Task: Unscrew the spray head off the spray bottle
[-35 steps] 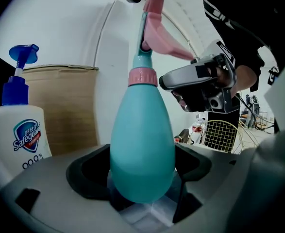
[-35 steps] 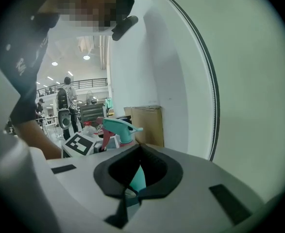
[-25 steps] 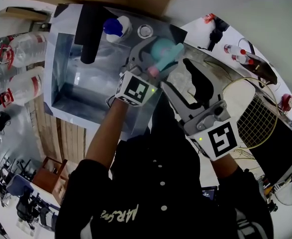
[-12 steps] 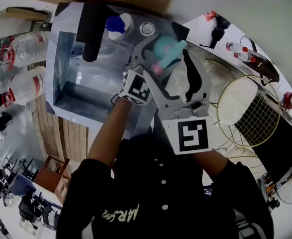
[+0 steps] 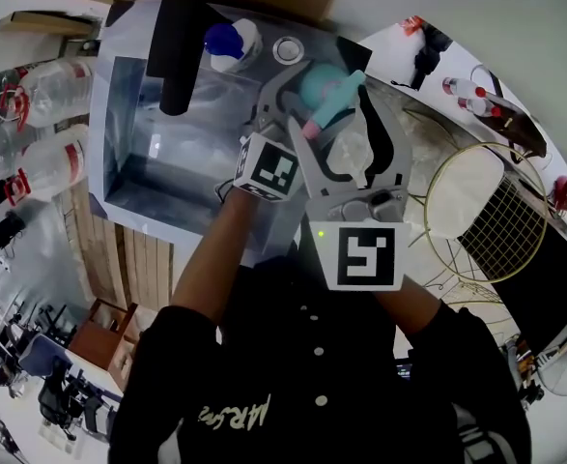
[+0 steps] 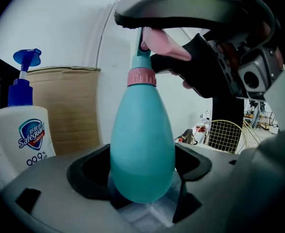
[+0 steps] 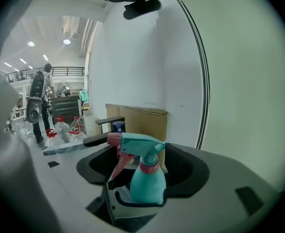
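Swung in from the right since a second ago, the right tool now straddles the spray head. Its jaws have just been closing a little, yet they stand apart, with the head between them and a gap on either side.

At the head view's left lies a steel sink. Well to the right of it sits a wire basket. A black faucet reaches over the sink's back rim. Just beside the faucet stands a white soap bottle with a blue pump.

The left tool is clamped on the lower body of the teal bottle. It holds the bottle off the surface at the sink's far right corner, near the soap. In the head view the bottle leans with its head towards the right tool.

A pink collar rings the neck, with the spray head seated on it. The pink trigger hangs beneath the teal nozzle.
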Demonstrator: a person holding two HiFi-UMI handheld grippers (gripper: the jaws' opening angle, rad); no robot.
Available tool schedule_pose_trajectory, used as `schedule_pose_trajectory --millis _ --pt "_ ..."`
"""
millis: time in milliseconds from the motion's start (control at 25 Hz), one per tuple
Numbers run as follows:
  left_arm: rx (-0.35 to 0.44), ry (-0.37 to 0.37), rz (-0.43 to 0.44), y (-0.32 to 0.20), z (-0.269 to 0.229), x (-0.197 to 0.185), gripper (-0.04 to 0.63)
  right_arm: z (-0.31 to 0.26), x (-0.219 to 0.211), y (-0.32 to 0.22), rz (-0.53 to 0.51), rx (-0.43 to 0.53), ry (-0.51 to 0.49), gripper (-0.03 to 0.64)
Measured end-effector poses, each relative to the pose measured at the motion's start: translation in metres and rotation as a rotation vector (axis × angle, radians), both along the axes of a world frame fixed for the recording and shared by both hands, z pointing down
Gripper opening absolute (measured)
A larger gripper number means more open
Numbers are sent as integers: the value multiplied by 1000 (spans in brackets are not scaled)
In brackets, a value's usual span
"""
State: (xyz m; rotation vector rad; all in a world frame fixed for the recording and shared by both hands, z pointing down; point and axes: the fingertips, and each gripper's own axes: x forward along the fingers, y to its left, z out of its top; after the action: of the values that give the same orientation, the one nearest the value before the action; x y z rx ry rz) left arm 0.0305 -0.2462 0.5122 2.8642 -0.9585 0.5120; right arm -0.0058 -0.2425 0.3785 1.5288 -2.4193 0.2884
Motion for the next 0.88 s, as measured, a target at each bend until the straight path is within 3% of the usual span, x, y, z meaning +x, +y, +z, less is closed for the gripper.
schedule_pose_trajectory --millis 280,360,600,880 --pt "0 6 7 0 -2 1 397 1 -3 4 -50 -1 -1 292" --pt "-1 6 10 -2 -2 0 397 3 -5 7 -94 -3 7 252" --pt "-2 0 25 0 -3 -2 397 4 -6 15 -260 11 -5 252" --pt "1 5 50 1 -2 -1 397 8 1 24 -572 43 -47 252"
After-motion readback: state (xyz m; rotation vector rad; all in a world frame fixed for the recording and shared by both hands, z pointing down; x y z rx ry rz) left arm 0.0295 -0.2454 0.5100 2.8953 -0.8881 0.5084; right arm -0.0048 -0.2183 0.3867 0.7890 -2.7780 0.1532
